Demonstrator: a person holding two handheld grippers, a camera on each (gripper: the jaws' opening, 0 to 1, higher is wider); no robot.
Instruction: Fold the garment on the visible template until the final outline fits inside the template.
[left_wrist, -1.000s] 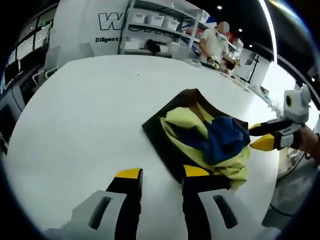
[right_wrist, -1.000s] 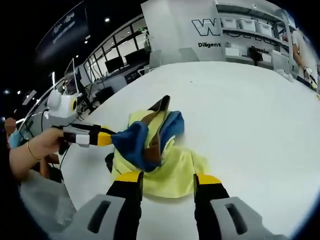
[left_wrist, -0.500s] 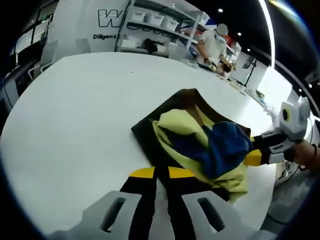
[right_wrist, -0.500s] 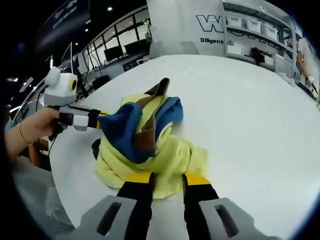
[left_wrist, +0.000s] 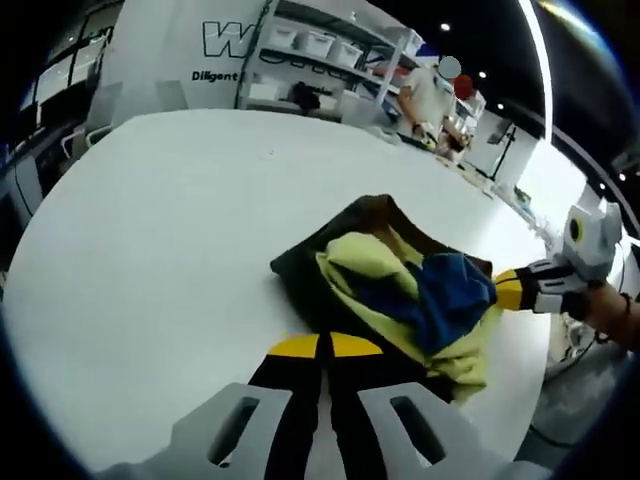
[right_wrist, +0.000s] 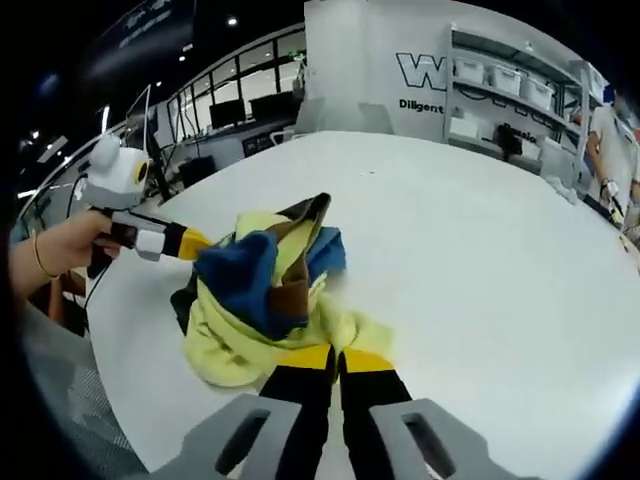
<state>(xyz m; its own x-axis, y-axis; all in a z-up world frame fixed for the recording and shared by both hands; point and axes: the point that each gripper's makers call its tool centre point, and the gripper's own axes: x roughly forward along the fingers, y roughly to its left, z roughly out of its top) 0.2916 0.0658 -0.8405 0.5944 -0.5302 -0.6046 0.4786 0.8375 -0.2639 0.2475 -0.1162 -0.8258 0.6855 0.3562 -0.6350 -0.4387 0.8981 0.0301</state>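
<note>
Garment was a bunched yellow-and-blue heap sitting on the dark template, on the white counter, toward its near edge. It was nowhere near folded: yellow cloth spilled past the template's edge on the near side in both views, blue part piled on top, and one template corner stood lifted up through the heap in the right gripper view. My read of the step: both grippers had just pinched opposite sides to open the heap out. To do it well, I'd lift only the fabric, not the template; pull the two pinch points apart and up so the bundle unrolls, lay it flat over the template, then fold inward. Keep it low so nothing slides off the counter. Left gripper: jaws closed tip to tip at the near edge of the heap, where dark template and yellow hem meet. Which of them it had, if either, I couldn't tell. Right gripper: jaws closed together, yellow hem right at the tips, apparently pinched. From the left gripper view, the right gripper had its tips buried in the blue fabric.
</note>
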